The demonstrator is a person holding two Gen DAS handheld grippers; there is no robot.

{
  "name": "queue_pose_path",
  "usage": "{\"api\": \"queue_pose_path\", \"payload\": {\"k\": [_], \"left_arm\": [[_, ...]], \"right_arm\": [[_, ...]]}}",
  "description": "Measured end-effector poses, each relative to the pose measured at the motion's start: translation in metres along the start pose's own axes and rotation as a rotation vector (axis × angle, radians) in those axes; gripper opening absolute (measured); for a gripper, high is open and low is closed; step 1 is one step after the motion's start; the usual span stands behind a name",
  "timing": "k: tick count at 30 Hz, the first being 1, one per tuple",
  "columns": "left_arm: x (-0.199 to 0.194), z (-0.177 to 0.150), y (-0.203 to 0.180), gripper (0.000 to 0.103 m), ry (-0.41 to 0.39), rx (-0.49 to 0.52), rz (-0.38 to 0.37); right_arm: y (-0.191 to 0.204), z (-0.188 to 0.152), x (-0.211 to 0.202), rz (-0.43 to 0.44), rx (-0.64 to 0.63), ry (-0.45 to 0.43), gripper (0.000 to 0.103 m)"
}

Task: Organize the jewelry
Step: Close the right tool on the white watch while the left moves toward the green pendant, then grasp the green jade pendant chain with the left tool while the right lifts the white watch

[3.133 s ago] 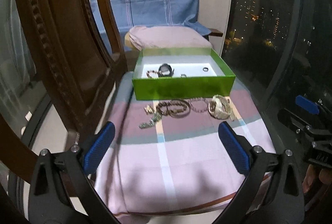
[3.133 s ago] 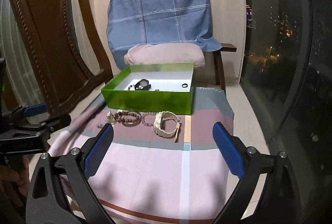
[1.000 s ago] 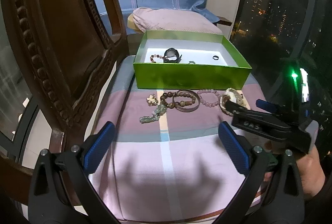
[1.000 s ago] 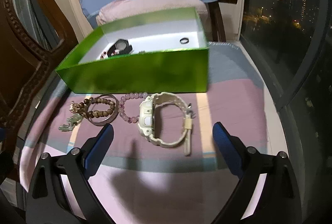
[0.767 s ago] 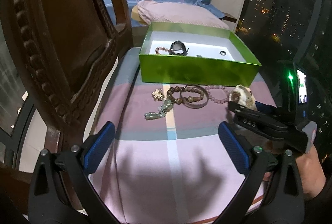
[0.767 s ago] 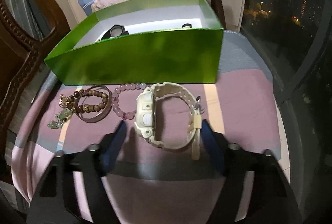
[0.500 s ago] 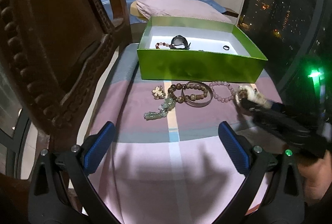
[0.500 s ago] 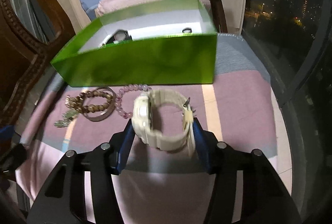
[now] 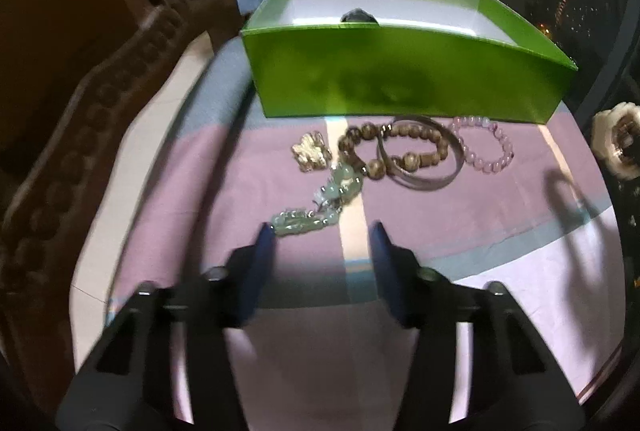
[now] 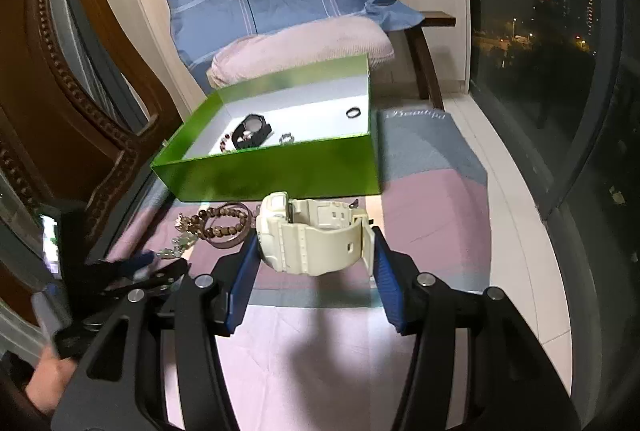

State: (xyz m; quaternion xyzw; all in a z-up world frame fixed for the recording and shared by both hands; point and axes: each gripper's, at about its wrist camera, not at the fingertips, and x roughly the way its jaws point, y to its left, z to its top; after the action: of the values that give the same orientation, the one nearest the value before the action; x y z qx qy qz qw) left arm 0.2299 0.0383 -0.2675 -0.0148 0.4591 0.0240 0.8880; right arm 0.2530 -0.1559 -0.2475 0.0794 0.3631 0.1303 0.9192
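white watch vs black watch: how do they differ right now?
The white watch is clamped between the pads of the right gripper, lifted off the cloth; the black watch lies inside the green box. The white watch is cream and looks bulkier; the black one is dark and looks smaller. Both have their straps looped.

cream watch point(image 10: 316, 235) | lifted (strap looped) | green box point(image 10: 280, 171) open | 4 pieces on cloth
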Motion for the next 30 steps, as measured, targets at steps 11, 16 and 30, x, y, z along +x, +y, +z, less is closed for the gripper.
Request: {"api": "queue_pose_path", "payload": {"k": [11,16,30], "left_arm": [[-0.026,-0.002,-0.026,0.0,-0.031,0.132,-0.055],[-0.033,0.003,-0.012,0.061,-0.039,0.059,-0.048],[0.016,0.021,-0.011,0.026,-0.011,0.045,-0.056]], "right_arm": [[-0.007,-0.001,-0.026,0.027,-0.012,-0.025,0.054],[-0.007,-0.002,-0.03,0.037,-0.006,-0.024,0.054],[0.0,-0.005,-0.026,0.057,-0.022,-0.007,0.054]]}}
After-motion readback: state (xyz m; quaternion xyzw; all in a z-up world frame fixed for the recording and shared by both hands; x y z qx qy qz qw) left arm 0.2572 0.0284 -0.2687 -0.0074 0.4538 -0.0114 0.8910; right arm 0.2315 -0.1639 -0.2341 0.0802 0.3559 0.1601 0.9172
